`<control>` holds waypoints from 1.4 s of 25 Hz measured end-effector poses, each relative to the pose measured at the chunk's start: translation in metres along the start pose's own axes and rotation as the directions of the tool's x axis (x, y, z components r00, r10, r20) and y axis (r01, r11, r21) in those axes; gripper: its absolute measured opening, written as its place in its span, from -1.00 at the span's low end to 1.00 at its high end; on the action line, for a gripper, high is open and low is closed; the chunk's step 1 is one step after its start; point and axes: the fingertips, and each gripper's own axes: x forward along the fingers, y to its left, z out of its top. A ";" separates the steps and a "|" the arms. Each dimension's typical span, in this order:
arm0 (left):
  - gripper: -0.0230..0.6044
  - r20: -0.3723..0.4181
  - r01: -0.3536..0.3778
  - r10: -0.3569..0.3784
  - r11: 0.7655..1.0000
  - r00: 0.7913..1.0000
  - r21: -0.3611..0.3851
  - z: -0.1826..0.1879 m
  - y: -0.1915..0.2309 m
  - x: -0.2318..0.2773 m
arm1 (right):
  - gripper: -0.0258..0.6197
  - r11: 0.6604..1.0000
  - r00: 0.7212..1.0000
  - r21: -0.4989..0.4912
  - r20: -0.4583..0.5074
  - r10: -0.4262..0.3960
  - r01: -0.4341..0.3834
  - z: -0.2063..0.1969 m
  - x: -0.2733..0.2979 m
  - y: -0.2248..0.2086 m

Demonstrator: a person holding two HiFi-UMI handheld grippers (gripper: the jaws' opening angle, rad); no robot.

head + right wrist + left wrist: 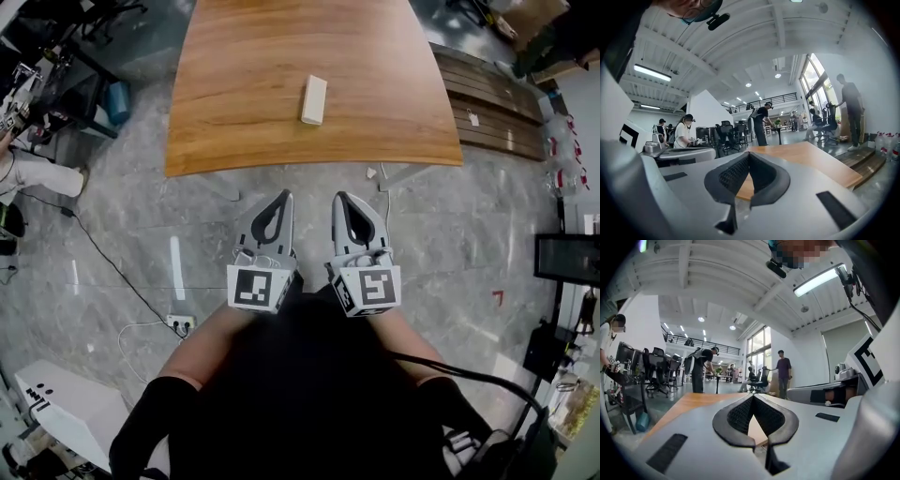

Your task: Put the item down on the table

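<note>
Head view looks steeply down at a curved brown wooden desk (pixel 244 103). The small white rectangular block (pixel 314 99) lies flat on it, roughly mid-desk and a bit toward the right side, well apart from both tongs.

Both tongs are off the desk, on the person's side of its near edge. They hang over the grey stone floor (pixel 450 234), side by side, noses pointing at the desk.

Left tongs (pixel 285 195) are pressed together and empty. In the left gripper view the black mesh pads (pixel 739 414) meet at the tip, and only a sliver of desk wood shows through the hollow behind them. Right tongs (pixel 339 197), same deal: closed tight and carrying nothing, with desk showing through the hollow in the right gripper view.

A white power strip (pixel 181 323) with a black cable (pixel 103 253) sits on the floor, off the desk's near left corner. Past the desk's far end a few people (pixel 782 371) stand around among office chairs.
</note>
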 end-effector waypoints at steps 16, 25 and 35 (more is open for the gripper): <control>-0.92 -0.035 -0.042 0.042 0.999 0.999 -0.002 -0.016 0.086 0.205 | -0.88 0.998 0.993 0.052 -0.107 0.045 -0.040 -0.023 0.206 -0.115; -0.92 -0.176 -0.048 0.047 0.999 0.983 -0.002 -0.076 0.112 0.294 | -0.88 0.991 0.956 0.097 -0.271 0.115 -0.091 -0.082 0.295 -0.161; -0.92 -0.349 0.015 -0.031 0.999 0.937 -0.049 -0.148 0.147 0.346 | -0.86 0.974 0.808 0.227 -0.573 0.135 -0.002 -0.213 0.362 -0.188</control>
